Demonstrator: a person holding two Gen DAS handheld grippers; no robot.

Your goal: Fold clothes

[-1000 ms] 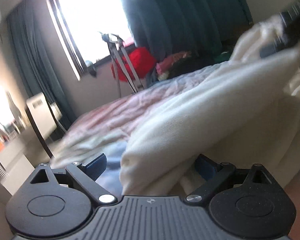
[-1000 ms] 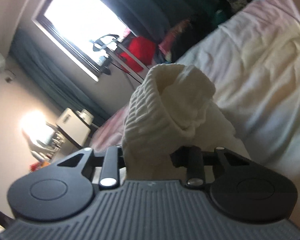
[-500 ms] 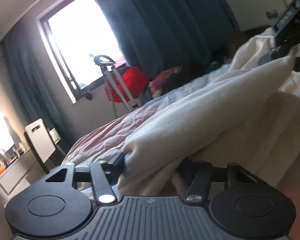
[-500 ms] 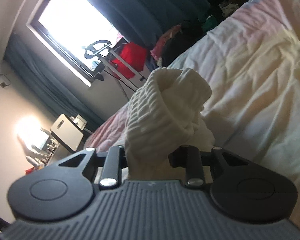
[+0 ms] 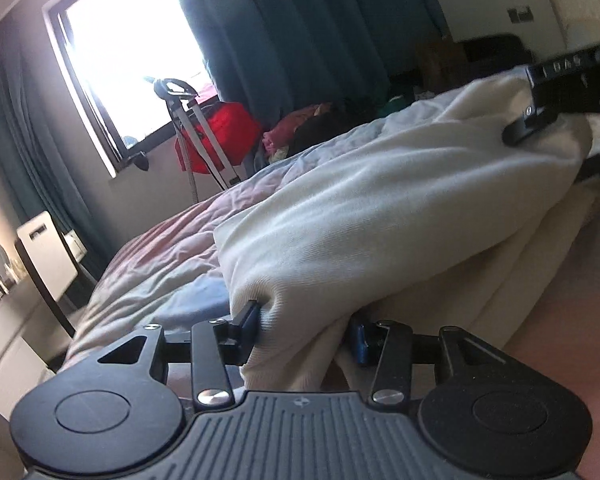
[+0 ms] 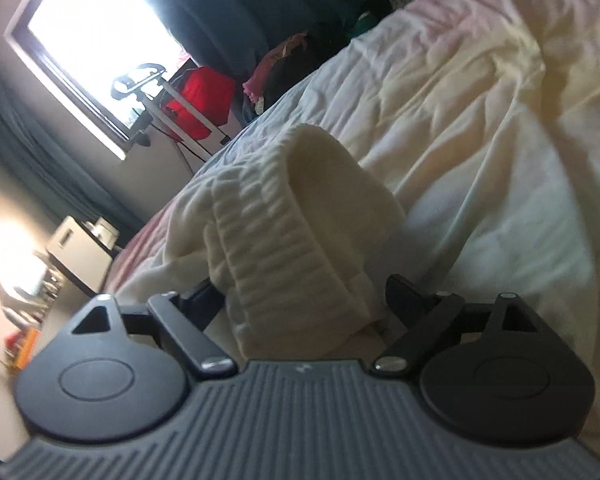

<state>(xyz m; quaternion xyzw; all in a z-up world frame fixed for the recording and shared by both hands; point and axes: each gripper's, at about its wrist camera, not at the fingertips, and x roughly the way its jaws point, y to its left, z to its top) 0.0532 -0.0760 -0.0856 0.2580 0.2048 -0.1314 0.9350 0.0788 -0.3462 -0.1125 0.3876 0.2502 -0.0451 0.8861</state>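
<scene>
Currently the left claw [image 5: 300, 330] is closing on the cream sweater's [image 5: 380, 208] corner, low centre; the right claw [image 6: 300, 296] is opening off its ribbed hem [image 6: 284, 248] on the bed [image 6: 480, 120]. Risk: the hem slumps, fold skews.

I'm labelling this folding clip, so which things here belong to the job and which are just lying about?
Part of the job:
- cream sweater, ribbed cuff
- left gripper, jaws closing on the sweater
- right gripper, jaws opening around the cuff
- bed, the work surface

Lying about:
- red bag
- pile of clothes
- chair
- curtains
</scene>
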